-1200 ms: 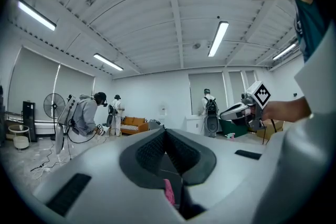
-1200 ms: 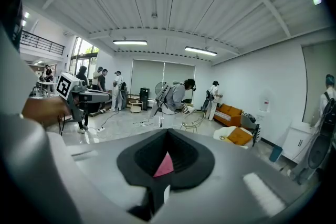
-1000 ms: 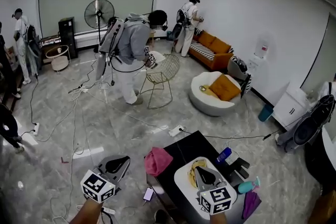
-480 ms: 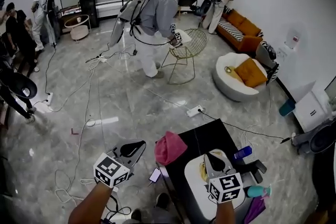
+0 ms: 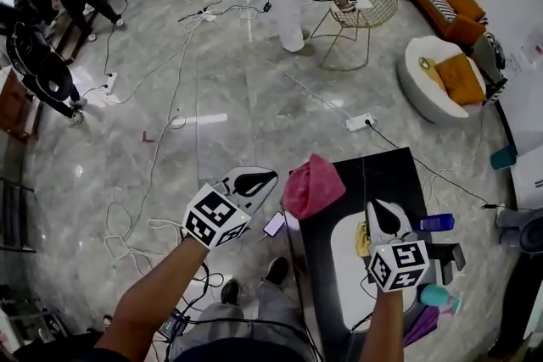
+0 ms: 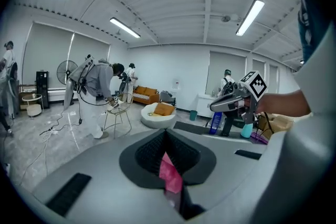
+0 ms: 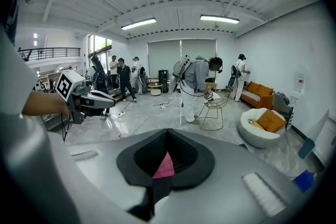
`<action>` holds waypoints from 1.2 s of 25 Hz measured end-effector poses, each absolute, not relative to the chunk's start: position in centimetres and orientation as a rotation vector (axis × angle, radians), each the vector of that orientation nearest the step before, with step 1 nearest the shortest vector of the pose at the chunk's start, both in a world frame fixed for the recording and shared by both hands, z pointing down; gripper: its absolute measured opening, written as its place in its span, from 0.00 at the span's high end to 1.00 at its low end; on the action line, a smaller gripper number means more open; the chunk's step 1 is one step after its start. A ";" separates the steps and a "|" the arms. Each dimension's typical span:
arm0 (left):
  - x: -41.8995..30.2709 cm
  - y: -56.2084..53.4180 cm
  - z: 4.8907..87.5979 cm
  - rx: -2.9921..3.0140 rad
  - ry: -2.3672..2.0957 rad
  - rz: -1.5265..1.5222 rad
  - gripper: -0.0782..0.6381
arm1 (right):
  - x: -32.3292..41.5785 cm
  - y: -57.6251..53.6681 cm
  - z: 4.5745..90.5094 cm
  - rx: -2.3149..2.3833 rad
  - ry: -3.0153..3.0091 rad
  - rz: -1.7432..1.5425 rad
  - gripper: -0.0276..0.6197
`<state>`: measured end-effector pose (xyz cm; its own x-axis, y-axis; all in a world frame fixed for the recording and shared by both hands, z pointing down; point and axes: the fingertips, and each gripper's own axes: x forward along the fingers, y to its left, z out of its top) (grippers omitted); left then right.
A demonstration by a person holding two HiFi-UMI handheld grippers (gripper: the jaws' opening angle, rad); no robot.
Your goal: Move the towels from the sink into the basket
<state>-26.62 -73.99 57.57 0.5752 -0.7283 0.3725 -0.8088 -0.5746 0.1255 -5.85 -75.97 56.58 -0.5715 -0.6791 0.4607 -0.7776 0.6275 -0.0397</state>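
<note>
In the head view a white oval sink (image 5: pixel 342 260) sits in a black table (image 5: pixel 383 174), with a yellow towel (image 5: pixel 362 240) lying in it. A pink cloth heap (image 5: pixel 312 186) rests at the table's near-left corner. My right gripper (image 5: pixel 379 209) hovers over the sink beside the yellow towel, its jaws shut and empty. My left gripper (image 5: pixel 256 179) hangs over the floor just left of the pink heap, also shut and empty. A sliver of pink shows past the closed jaws of the left gripper (image 6: pixel 167 132) and of the right gripper (image 7: pixel 168 134) in their own views.
A blue bottle (image 5: pixel 436 223) and a teal bottle (image 5: pixel 441 297) stand at the table's right side. A phone (image 5: pixel 274 224) lies by the table's left edge. Cables and a power strip (image 5: pixel 360 122) cross the floor. Farther off are a wire chair (image 5: pixel 366 9), a round seat (image 5: pixel 448 79) and several people.
The head view has tipped steeply down. Both grippers have come lower and forward, the left toward the pink heap, the right over the sink. Their jaws stayed shut.
</note>
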 end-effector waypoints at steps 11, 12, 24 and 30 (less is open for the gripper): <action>-25.9 -75.2 65.3 2.399 -1.211 0.424 0.88 | -6.6 -78.3 64.7 1.062 -2.378 0.442 0.94; -25.9 -75.5 66.0 2.385 -1.210 0.422 0.88 | -6.7 -78.6 65.4 1.051 -2.375 0.451 0.94; -23.2 -77.3 75.2 2.226 -1.161 0.431 0.88 | -6.0 -81.4 73.6 0.949 -2.315 0.528 0.88; -22.6 -77.4 79.4 2.117 -1.122 0.411 0.76 | -6.4 -82.4 77.3 0.905 -2.284 0.573 0.80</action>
<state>-22.62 -77.42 79.44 0.5753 -0.5964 0.5598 -0.8169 -0.3832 0.4312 -6.44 -82.36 77.25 -0.5809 -0.4575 0.6732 -0.7212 0.6728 -0.1651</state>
